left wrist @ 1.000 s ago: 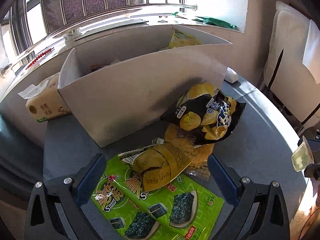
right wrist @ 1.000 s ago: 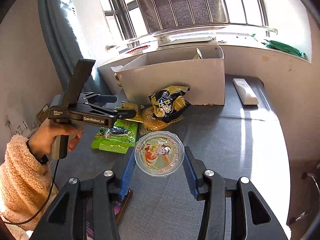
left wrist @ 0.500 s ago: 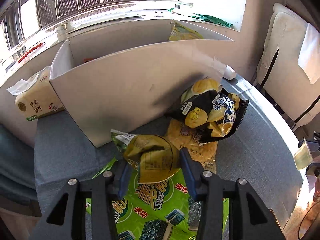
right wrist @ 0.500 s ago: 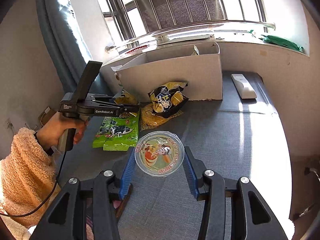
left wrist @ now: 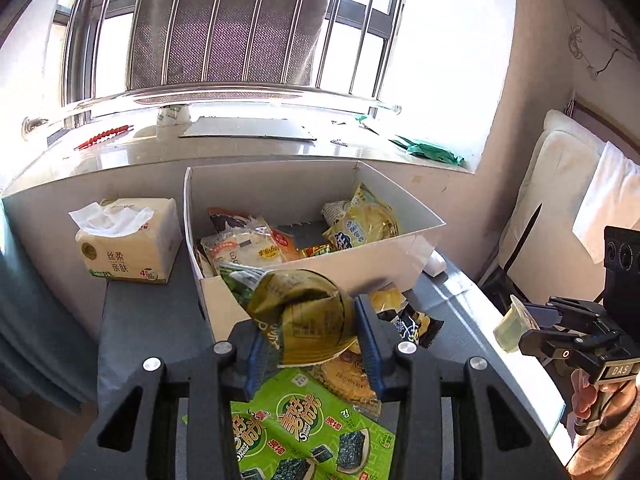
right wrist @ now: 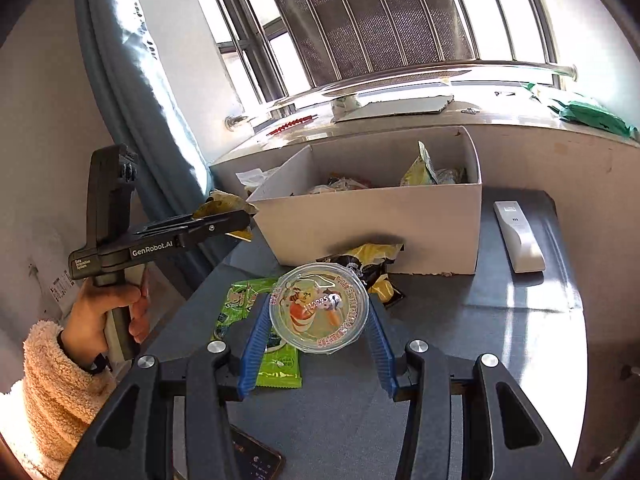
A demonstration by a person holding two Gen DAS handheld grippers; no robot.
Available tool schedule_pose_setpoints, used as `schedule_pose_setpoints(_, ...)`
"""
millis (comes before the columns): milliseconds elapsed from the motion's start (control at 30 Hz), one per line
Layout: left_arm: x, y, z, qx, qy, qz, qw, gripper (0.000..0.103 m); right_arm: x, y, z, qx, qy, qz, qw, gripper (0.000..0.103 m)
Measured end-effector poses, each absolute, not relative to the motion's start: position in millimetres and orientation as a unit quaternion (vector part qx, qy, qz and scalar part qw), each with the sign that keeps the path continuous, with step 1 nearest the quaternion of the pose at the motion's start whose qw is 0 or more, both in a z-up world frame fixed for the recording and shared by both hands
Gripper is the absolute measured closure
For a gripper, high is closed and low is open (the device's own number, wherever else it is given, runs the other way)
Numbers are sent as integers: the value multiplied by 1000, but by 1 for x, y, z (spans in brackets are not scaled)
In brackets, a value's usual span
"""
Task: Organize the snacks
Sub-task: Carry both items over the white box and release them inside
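My left gripper [left wrist: 310, 332] is shut on a crumpled olive-yellow snack packet [left wrist: 296, 300] and holds it in the air just before the near wall of the white cardboard box [left wrist: 400, 236]. From the right wrist view the same left gripper [right wrist: 236, 220] hangs at the box's [right wrist: 372, 220] left corner. My right gripper [right wrist: 318, 308] is shut on a round clear jelly cup [right wrist: 318, 316] with a cartoon lid, above the grey table. On the table lie a green seaweed pack [left wrist: 312, 428] and a black-and-yellow chip bag [left wrist: 412, 324].
Several snack bags lie inside the box. A tissue pack [left wrist: 128, 240] stands left of it, a white remote [right wrist: 518, 236] lies to its right, and a phone [right wrist: 256, 460] sits at the table's near edge. A window sill runs behind; a white chair [left wrist: 568, 200] stands at the right.
My left gripper closed on the olive-yellow packet and lifted it off the seaweed pack up to the box's front wall. My right gripper, still holding the cup, rose and came nearer the box.
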State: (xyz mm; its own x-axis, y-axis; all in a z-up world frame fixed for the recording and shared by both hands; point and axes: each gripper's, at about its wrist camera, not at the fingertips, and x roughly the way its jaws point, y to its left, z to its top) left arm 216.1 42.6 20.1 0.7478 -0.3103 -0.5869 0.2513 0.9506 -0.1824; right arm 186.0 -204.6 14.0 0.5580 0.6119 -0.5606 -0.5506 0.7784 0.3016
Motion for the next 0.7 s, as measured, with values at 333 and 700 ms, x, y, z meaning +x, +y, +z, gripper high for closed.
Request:
schedule_pose_setpoints(333, 313, 31, 56, -54, 333, -145, 930, 59, 322, -159, 47, 41, 354, 300, 885, 52)
schedule_pose_setpoints(700, 358, 32, 20, -34, 382, -112, 917, 55, 386, -152, 27, 27, 392, 258, 883, 51)
